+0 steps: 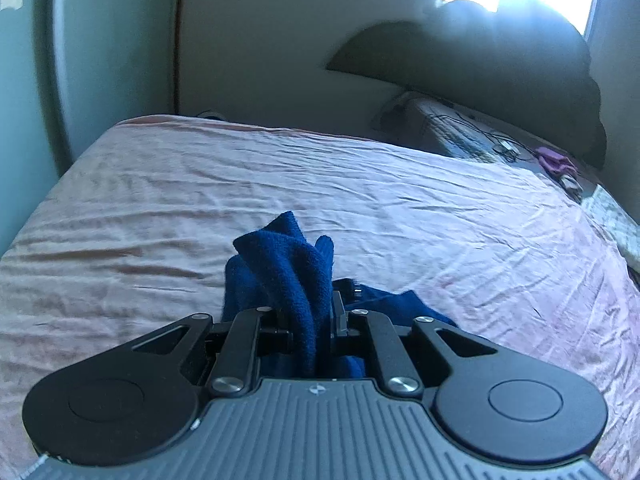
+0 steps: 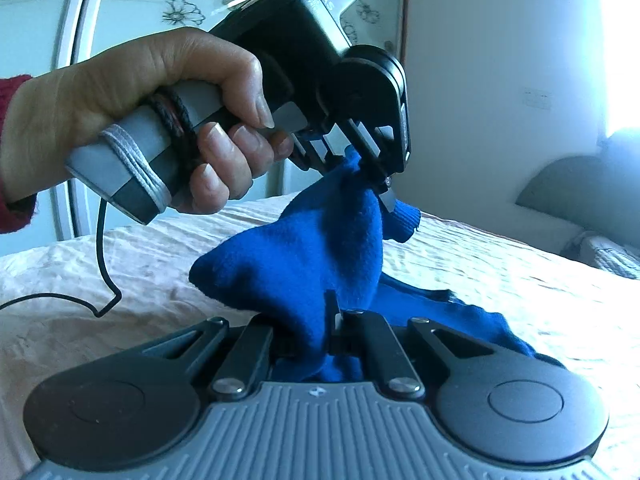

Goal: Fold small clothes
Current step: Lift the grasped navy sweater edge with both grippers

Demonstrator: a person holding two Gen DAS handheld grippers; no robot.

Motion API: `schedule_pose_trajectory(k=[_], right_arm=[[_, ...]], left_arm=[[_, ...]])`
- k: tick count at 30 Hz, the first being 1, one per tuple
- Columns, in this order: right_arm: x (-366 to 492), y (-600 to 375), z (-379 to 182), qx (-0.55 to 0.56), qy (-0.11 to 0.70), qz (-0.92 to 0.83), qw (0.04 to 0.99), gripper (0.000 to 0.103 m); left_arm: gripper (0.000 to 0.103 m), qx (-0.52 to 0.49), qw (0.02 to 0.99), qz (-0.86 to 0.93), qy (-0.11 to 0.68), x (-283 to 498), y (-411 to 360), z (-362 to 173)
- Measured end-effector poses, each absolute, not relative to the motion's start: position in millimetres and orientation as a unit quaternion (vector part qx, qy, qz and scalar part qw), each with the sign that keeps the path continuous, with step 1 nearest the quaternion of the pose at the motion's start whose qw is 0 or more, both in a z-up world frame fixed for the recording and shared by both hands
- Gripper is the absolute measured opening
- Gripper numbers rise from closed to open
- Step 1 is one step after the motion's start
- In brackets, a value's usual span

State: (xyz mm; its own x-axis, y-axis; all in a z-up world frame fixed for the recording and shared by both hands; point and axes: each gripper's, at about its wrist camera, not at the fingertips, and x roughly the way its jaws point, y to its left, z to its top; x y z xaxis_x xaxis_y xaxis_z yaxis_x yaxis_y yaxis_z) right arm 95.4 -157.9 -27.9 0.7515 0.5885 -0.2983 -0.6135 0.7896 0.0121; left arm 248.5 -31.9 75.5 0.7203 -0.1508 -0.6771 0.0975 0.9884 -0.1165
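— What have they got there, a jumper?

— Something small and knitted, a blue garment, fleecy by the look of it. It hangs in a peak between the two tools, and the rest trails down onto the pink bedsheet.

— Both holding it?

— Yes. The right gripper has its jaws pressed together on a bunched fold low down, and the left gripper, up at about one o'clock from it, has its jaws pinched on another bunch near a ribbed cuff. From the left tool's own view the cloth stands up in a wad right between its jaws.

— Heavy?

— I'd say light. It's soft and limp, sagging wherever nothing holds it, so it won't keep a crease unless it's laid flat. Not slippery; that nap should grip well.

— Where would you take it, then?

— Not by a wad like this. I'd judge the edges better: the cuff, a hem or a shoulder seam, one layer each, hands well apart so it spreads on the bed.

— And that hand?

— Just gripping the left tool's handle, cable dangling beneath.
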Motion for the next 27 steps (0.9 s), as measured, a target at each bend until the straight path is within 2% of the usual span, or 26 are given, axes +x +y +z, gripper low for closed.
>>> schedule_pose_trajectory(k=[12,23,25,27], right_arm=[[98,-175,-37,-0.021,0.167,0.281,0.945,0.005],[112,-195,-48,0.054,0.213,0.268,0.938,0.005],[120,-202,-49,0.082,0.227,0.269,0.932,0.005],[124,-215,-54,0.113,0.244,0.277,0.923,0.005]], left_arm=[[0.013,-0.01,0.912,-0.118,0.393,255,-111,45],[0.013,0.001,0.904,-0.136,0.406,261,-157,21],[0.017,0.002,0.901,-0.145,0.41,262,-163,17],[0.028,-0.007,0.892,-0.163,0.421,264,-168,11]])
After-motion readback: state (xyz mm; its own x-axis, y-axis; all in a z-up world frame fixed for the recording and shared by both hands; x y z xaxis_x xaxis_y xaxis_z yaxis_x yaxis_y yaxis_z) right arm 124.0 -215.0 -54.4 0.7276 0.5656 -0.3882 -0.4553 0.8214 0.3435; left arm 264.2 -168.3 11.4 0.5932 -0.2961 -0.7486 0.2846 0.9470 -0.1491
